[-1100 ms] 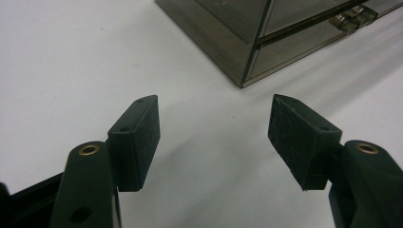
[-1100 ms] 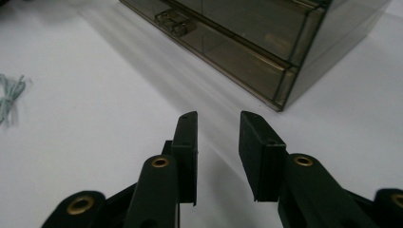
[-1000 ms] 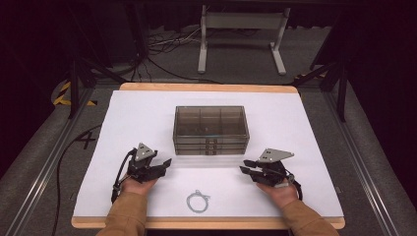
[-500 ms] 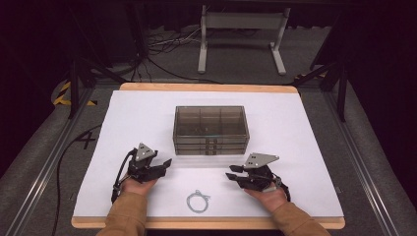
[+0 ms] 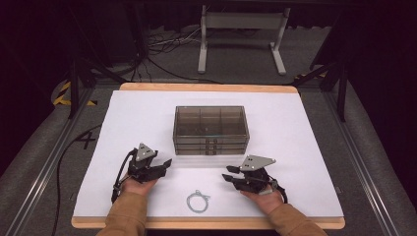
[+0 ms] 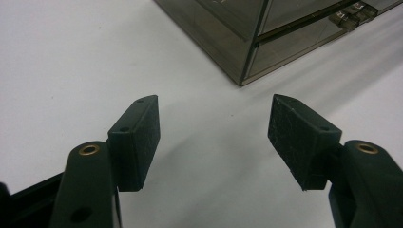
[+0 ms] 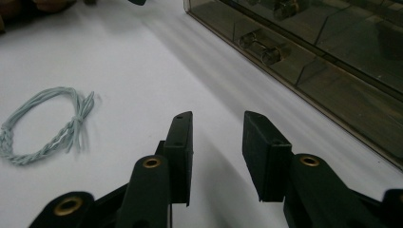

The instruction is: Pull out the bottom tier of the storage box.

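A smoked see-through drawer box [image 5: 210, 129] stands in the middle of the white table sheet [image 5: 295, 128]. A pale twisted wire loop [image 5: 197, 200] lies near the front edge between the two hands. My left gripper [image 5: 164, 166] rests left of the box's front, jaws wide open over bare sheet; in its own view [image 6: 214, 128] the box corner [image 6: 247, 28] lies ahead. My right gripper [image 5: 229, 173] sits right of the loop and points left, jaws open by a narrow gap with nothing between them [image 7: 216, 128]. The loop [image 7: 47, 126] lies to its left and the drawer fronts [image 7: 332, 57] to its right.
Small handles [image 7: 261, 45] stick out of the drawer fronts. The wooden table edge [image 5: 206, 223] runs just behind the hands. Beyond the table are dark floor, cables and a grey metal stand [image 5: 241, 29].
My right gripper has moved left toward the middle of the table, closer to the wire loop. The left gripper, the box and the loop have stayed put.
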### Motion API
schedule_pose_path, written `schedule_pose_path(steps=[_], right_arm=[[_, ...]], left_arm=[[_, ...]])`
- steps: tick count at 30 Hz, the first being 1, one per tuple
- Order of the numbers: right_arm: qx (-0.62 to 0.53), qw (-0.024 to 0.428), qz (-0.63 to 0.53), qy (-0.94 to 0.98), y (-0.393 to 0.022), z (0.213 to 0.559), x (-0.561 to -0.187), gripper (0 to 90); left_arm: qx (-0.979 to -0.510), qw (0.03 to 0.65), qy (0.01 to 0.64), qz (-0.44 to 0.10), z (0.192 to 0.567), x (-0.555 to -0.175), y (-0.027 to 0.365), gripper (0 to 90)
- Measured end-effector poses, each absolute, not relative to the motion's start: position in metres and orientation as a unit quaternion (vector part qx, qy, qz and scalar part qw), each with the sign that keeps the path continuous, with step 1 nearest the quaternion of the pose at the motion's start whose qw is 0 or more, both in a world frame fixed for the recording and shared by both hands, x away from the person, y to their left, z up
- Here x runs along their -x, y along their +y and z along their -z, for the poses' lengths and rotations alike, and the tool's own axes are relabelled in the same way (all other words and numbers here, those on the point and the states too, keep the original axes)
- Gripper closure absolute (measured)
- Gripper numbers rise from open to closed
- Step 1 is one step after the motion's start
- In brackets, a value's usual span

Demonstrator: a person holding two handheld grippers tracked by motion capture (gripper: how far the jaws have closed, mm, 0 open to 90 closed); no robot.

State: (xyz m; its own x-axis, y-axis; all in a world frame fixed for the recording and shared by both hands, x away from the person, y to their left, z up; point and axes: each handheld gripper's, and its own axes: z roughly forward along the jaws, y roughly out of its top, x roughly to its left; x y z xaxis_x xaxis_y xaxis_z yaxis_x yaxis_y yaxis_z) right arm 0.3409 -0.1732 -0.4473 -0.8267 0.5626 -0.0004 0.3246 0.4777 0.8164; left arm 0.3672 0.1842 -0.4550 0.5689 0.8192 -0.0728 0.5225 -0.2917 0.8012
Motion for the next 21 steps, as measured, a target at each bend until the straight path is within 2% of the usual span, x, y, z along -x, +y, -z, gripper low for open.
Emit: schedule_pose_path(steps=[4,14,21], right_arm=[[-0.261,0.137,-0.438,0.849,-0.173,0.4472,-0.341,64.3],[-0.287,0.157,-0.434,0.84,-0.1745,0.4446,-0.3419,57.5],[-0.283,0.175,-0.422,0.843,-0.1694,0.4407,-0.3409,57.8]], left_arm=[[-0.784,0.413,0.428,-0.18,0.455,-0.3672,0.1841,35.7],[-0.784,0.413,0.427,-0.181,0.4548,-0.367,0.184,35.7],[-0.784,0.413,0.427,-0.18,0.4547,-0.3669,0.1837,35.7]])
